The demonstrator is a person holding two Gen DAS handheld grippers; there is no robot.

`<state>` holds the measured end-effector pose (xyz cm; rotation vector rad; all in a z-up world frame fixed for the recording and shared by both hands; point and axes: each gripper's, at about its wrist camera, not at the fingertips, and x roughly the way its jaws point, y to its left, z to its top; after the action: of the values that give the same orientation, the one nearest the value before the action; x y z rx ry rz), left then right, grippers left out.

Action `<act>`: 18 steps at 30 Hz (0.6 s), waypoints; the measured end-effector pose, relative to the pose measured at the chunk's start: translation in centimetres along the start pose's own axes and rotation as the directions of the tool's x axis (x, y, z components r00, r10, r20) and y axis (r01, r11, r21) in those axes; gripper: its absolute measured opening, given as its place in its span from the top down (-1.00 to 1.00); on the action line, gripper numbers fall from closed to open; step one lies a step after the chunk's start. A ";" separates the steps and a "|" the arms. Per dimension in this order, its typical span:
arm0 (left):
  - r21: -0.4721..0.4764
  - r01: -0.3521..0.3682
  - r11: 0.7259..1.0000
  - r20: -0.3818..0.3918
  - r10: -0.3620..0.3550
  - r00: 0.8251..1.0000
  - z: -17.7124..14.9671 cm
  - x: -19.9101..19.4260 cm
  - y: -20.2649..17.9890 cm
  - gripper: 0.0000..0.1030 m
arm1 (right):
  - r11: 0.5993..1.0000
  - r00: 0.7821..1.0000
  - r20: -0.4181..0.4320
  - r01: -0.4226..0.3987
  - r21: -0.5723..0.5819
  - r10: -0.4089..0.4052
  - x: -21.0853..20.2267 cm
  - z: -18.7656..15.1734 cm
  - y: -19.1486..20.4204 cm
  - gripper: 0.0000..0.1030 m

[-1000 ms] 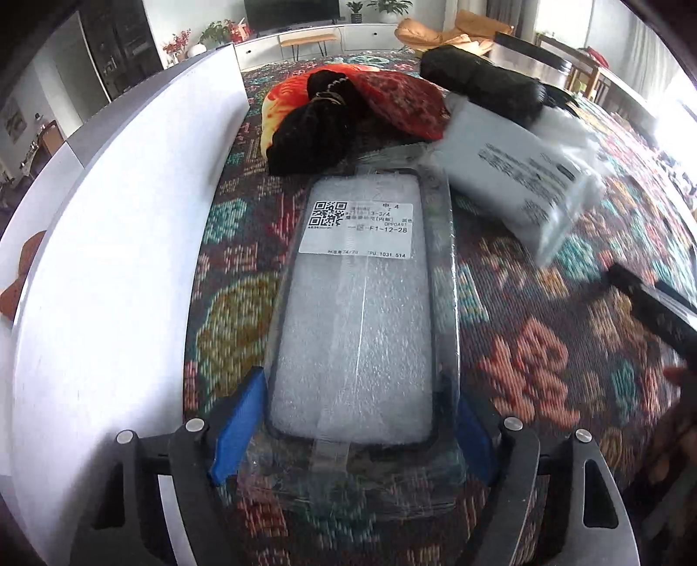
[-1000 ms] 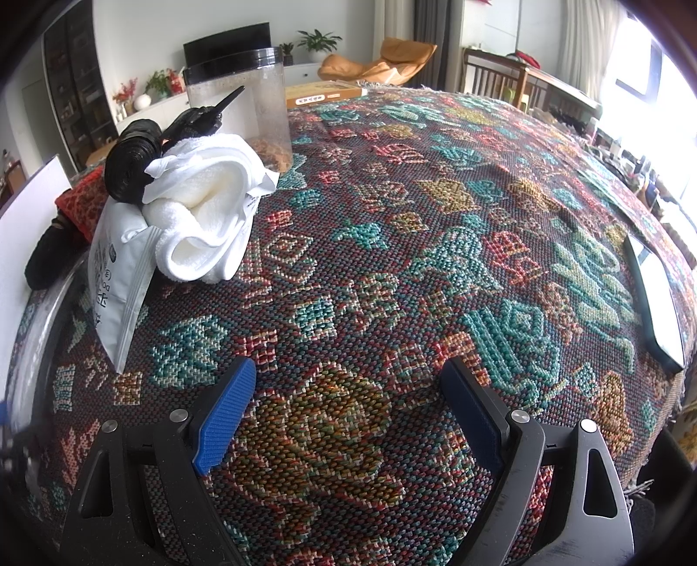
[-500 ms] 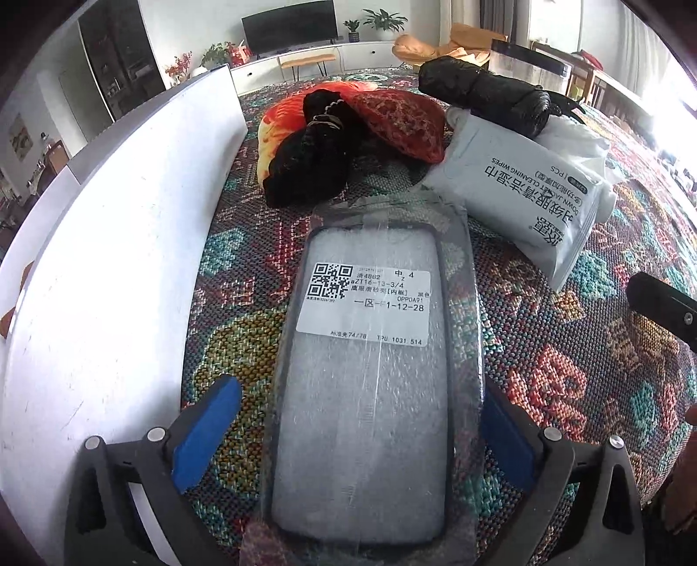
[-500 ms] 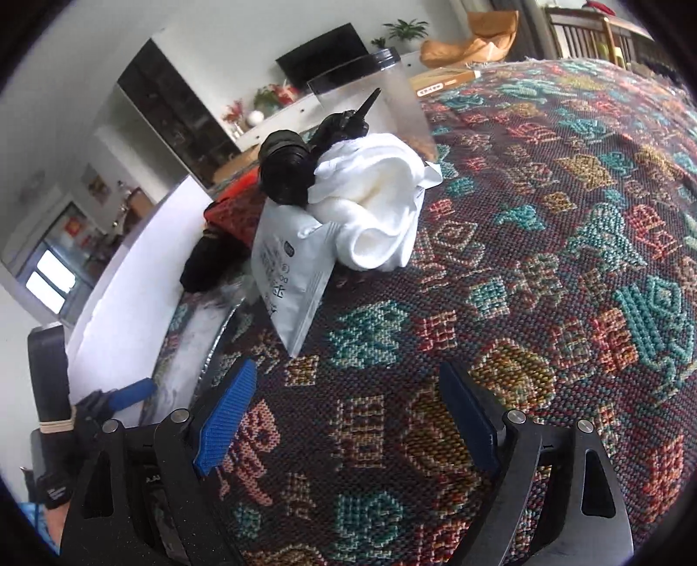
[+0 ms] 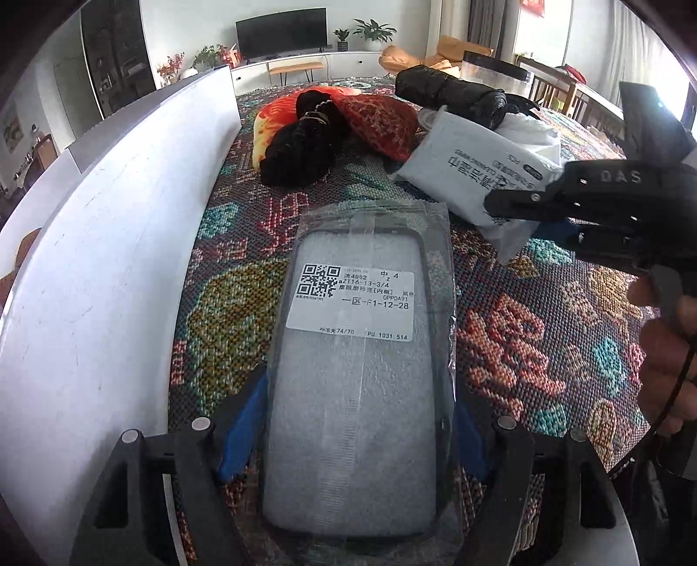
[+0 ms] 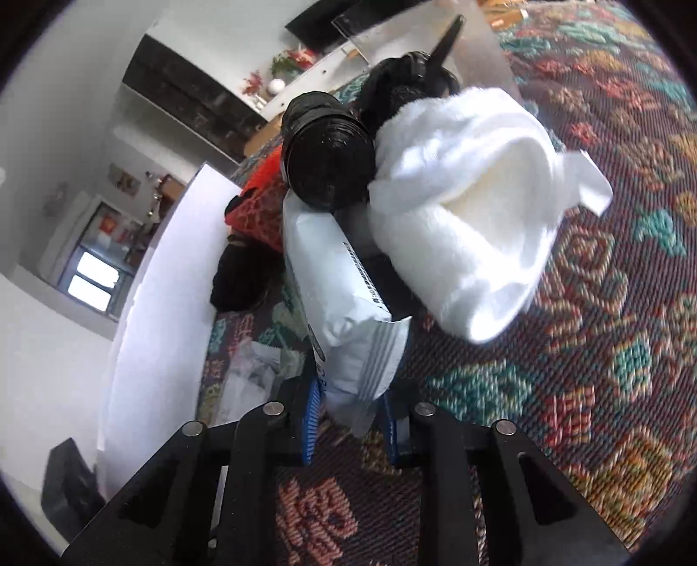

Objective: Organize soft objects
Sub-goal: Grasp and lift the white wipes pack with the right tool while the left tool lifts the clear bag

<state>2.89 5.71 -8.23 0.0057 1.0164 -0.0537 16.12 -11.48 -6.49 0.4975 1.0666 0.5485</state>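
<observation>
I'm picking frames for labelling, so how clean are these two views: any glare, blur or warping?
Left wrist: sharp, the label readable, the white board bowed by fisheye. Right wrist: tilted, the white towel overexposed and slightly soft, window glare at left.

— What sort of place is showing here?

— A home, a living room. A dark television (image 5: 281,31) is sitting on a long white sideboard (image 5: 305,69) at the far wall, with potted plants (image 5: 370,30) standing beside it.

— Anything else pointing that way?

— An orange armchair (image 5: 418,54) is resting far right, wooden dining chairs (image 5: 562,93) are standing at the right, and a patterned woven cloth (image 5: 544,348) is covering the near surface.
</observation>
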 end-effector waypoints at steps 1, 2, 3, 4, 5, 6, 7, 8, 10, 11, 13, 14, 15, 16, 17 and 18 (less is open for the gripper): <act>0.000 0.002 1.000 0.000 -0.002 1.000 -0.2 -0.2 0.1 -0.45 | 1.000 1.000 -0.010 0.000 0.009 0.000 -0.7 -0.8 -0.1 0.54; -0.001 0.004 1.000 0.001 -0.004 1.000 -1.3 -0.8 0.1 -0.45 | 1.000 1.000 -0.029 0.003 0.030 -0.002 -1.5 -1.6 -0.5 0.54; -0.002 0.006 1.000 0.003 -0.006 1.000 -1.7 -1.1 0.0 -0.45 | 0.997 0.999 -0.047 -0.006 0.074 0.009 -2.4 -2.6 -1.2 0.51; -0.003 0.007 1.000 0.005 -0.007 1.000 -2.0 -1.3 0.1 -0.45 | 0.991 0.997 -0.065 -0.022 0.136 0.031 -3.4 -3.6 -2.2 0.46; -0.004 0.007 1.000 0.008 -0.007 1.000 -2.3 -1.5 0.1 -0.45 | 0.981 0.996 -0.086 -0.019 0.195 0.036 -4.3 -4.6 -3.2 0.40; -0.005 0.007 1.000 0.012 -0.007 1.000 -2.5 -1.6 0.1 -0.45 | 0.973 0.995 -0.092 -0.015 0.229 0.037 -5.4 -5.3 -3.9 0.14; -0.005 0.007 1.000 0.016 -0.006 1.000 -2.7 -1.7 0.1 -0.45 | 0.976 0.995 -0.097 0.008 0.218 0.014 -6.5 -5.5 -4.1 -0.02; -0.007 0.006 1.000 0.019 -0.006 1.000 -2.6 -1.6 0.2 -0.45 | 0.985 0.994 -0.103 0.041 0.168 -0.024 -7.4 -5.4 -3.7 -0.44; -0.014 0.013 1.000 0.021 -0.013 1.000 -2.5 -1.3 0.3 -0.45 | 0.988 0.984 -0.090 0.157 0.002 -0.157 -8.7 -4.6 -2.0 -0.56; -0.018 0.020 1.000 0.022 -0.019 1.000 -2.5 -1.3 0.3 -0.45 | 0.971 0.971 -0.074 0.220 -0.097 -0.228 -8.8 -3.9 -0.8 -0.56; -0.027 0.030 0.999 0.022 -0.029 0.999 -2.1 -1.2 0.4 -0.45 | 0.909 0.942 -0.048 0.305 -0.284 -0.332 -7.9 -2.6 1.2 -0.59; -0.028 0.035 0.999 0.021 -0.035 0.999 -2.1 -1.4 0.5 -0.45 | 0.870 0.925 -0.036 0.342 -0.354 -0.379 -7.0 -2.0 2.0 -0.59; -0.031 0.041 0.999 0.019 -0.041 0.999 -2.2 -1.5 0.5 -0.45 | 0.827 0.904 -0.024 0.380 -0.414 -0.428 -5.9 -1.3 2.5 -0.58; -0.038 0.048 0.998 0.017 -0.047 0.999 -2.1 -1.6 0.7 -0.45 | 0.775 0.876 -0.018 0.417 -0.474 -0.483 -4.9 -1.2 2.8 -0.56; -0.047 0.055 0.997 0.014 -0.054 0.998 -2.1 -1.6 0.9 -0.45 | 0.727 0.844 -0.018 0.451 -0.517 -0.537 -4.1 -1.2 2.5 -0.56; -0.055 0.061 0.997 0.010 -0.060 0.998 -2.1 -1.7 1.2 -0.45 | 0.710 0.821 -0.035 0.471 -0.523 -0.570 -3.9 -0.7 2.0 -0.56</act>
<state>0.26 7.02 -7.97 -0.0753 1.0091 -0.0811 13.64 -12.35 -2.95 -0.3310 1.1404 0.3376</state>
